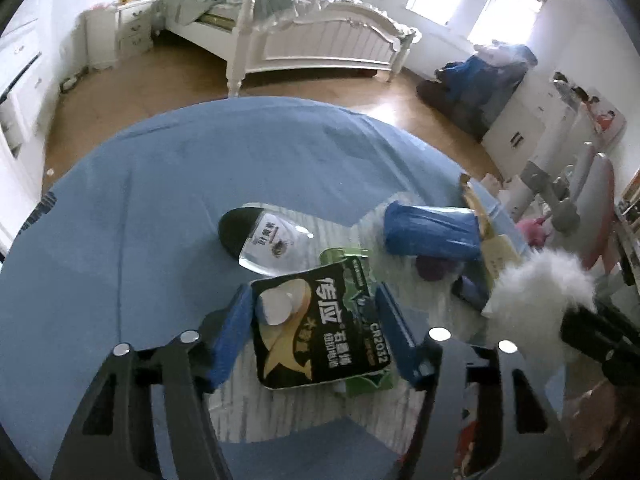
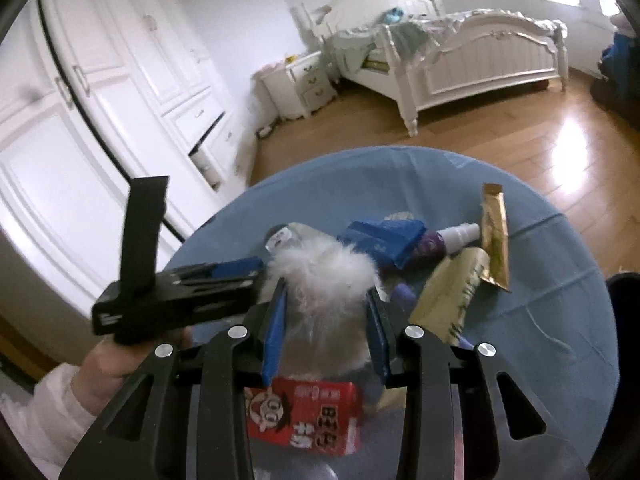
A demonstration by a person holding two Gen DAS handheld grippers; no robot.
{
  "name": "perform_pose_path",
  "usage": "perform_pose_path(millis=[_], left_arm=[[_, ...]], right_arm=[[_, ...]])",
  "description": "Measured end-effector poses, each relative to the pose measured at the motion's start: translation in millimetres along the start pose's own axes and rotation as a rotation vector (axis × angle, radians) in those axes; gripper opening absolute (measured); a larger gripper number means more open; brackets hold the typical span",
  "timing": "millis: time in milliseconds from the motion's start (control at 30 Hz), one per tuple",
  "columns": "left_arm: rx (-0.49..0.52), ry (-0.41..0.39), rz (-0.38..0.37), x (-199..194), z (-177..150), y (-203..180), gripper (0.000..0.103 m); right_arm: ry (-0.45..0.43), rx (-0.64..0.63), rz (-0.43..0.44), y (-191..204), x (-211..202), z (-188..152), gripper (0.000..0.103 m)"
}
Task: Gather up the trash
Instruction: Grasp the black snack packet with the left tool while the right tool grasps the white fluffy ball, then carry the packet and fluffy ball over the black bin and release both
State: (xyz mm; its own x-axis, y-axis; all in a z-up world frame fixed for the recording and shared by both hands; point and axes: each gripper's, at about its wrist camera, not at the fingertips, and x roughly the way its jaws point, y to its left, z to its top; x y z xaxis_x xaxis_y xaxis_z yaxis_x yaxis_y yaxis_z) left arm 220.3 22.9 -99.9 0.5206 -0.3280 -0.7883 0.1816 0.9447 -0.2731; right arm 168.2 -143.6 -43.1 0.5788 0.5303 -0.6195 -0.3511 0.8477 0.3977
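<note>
In the left wrist view my left gripper [image 1: 314, 330] straddles a black and green battery blister pack [image 1: 320, 330] lying on a grey mat; the blue pads stand just outside its edges, jaws open. In the right wrist view my right gripper [image 2: 326, 330] has its blue pads on both sides of a white fluffy ball [image 2: 322, 280], which also shows in the left wrist view [image 1: 540, 284]. A red snack box [image 2: 306, 418] lies below it. A clear pouch [image 1: 276, 242], a crumpled blue wrapper [image 1: 432, 232], gold sachets [image 2: 494, 236] and a small white-capped bottle [image 2: 460, 234] lie on the blue-clothed round table [image 1: 160, 200].
The left gripper's black body [image 2: 176, 296] and the hand holding it sit at left in the right wrist view. Behind the table are wood floor, a white bed [image 1: 320, 40], a nightstand [image 1: 132, 28], white wardrobes [image 2: 100, 100] and a desk chair [image 1: 592, 208].
</note>
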Motion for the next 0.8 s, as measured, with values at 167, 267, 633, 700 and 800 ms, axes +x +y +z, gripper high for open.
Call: perform_pose_path(millis=[167, 267, 633, 700, 800], left_arm=[[-0.071, -0.031, -0.046, -17, -8, 15, 0.048], [-0.056, -0.076, -0.04, -37, -14, 12, 0.048], [0.064, -0.209, -0.254, -110, 2, -94, 0.048], [0.123, -0.201, -0.32, -107, 5, -132, 0.048], [0.195, -0.175, -0.388, -93, 5, -182, 0.048]], right_arm=[[-0.022, 0.031, 0.017, -5, -9, -6, 0.036], [-0.073, 0.034, 0.03, -2, -25, -9, 0.036], [-0.406, 0.039, -0.237, -44, -157, -15, 0.036], [-0.44, 0.055, -0.325, -62, -178, -23, 0.036], [-0.444, 0.075, -0.505, -98, -203, -42, 0.036]])
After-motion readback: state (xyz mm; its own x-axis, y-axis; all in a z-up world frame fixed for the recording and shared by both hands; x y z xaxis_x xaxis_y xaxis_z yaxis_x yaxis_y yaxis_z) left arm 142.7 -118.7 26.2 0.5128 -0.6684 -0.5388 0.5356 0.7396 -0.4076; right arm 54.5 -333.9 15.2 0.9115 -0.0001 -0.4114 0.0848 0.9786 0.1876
